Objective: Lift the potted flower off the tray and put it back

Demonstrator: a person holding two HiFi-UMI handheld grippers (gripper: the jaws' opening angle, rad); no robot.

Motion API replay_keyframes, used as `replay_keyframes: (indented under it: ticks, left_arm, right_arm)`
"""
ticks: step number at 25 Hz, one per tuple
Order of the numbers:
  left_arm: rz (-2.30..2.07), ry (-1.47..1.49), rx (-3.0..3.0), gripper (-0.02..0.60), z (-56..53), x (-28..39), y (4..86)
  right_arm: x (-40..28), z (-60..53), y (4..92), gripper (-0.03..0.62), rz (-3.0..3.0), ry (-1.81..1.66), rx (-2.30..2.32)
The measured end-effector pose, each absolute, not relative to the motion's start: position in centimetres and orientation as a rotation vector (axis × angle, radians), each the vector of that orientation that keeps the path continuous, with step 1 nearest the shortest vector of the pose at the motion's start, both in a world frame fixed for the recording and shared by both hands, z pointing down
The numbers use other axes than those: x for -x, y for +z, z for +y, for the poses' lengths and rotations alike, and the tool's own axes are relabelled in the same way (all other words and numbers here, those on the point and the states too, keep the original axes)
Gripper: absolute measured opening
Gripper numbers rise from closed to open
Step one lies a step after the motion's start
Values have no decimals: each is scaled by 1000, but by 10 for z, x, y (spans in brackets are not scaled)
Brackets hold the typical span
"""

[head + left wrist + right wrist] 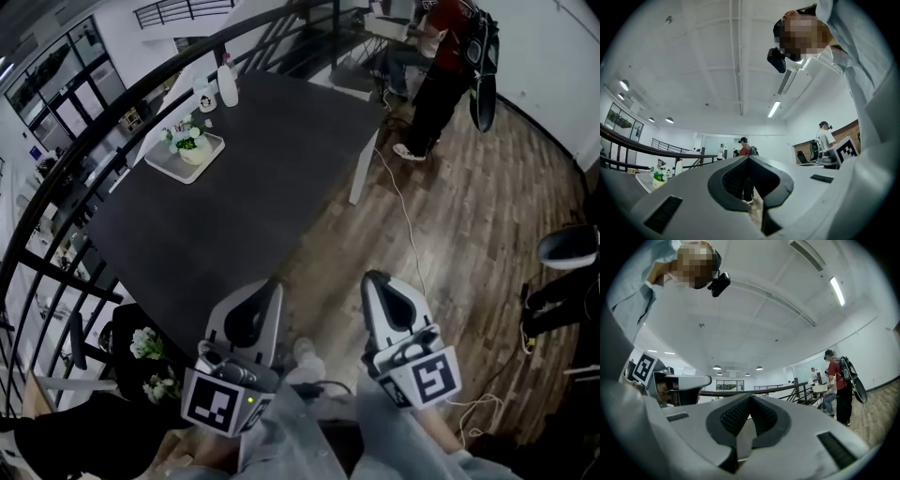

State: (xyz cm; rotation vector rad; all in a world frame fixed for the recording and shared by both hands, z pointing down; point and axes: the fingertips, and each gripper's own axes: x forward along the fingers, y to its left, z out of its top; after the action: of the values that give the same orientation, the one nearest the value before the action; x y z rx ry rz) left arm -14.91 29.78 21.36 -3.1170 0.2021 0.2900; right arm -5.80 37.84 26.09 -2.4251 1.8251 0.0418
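Observation:
The potted flower (190, 142), white blooms in a pale pot, stands on a light tray (212, 152) at the far left of the dark table (262, 178). In the left gripper view the potted flower (658, 177) shows small at the far left, beyond the jaws. My left gripper (269, 287) and right gripper (374, 279) are low in the head view, side by side over the floor just short of the table's near end, far from the tray. Both are shut with nothing between the jaws, as the left gripper (749, 158) and right gripper (751, 397) show in their own views.
A white bottle (227, 84) and a small figurine (206, 98) stand at the table's far end. A black railing (56, 187) runs along the left side. A person in red (445, 56) stands on the wooden floor beyond the table. A cable (403, 216) trails across the floor.

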Motion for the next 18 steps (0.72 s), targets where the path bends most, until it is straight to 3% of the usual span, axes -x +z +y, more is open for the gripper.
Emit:
replay_keyframes:
  ticks: [18]
  left_arm:
    - [402, 314, 3112, -2, 164, 117, 214]
  right_arm:
    - [8, 236, 250, 3, 1983, 98, 2349]
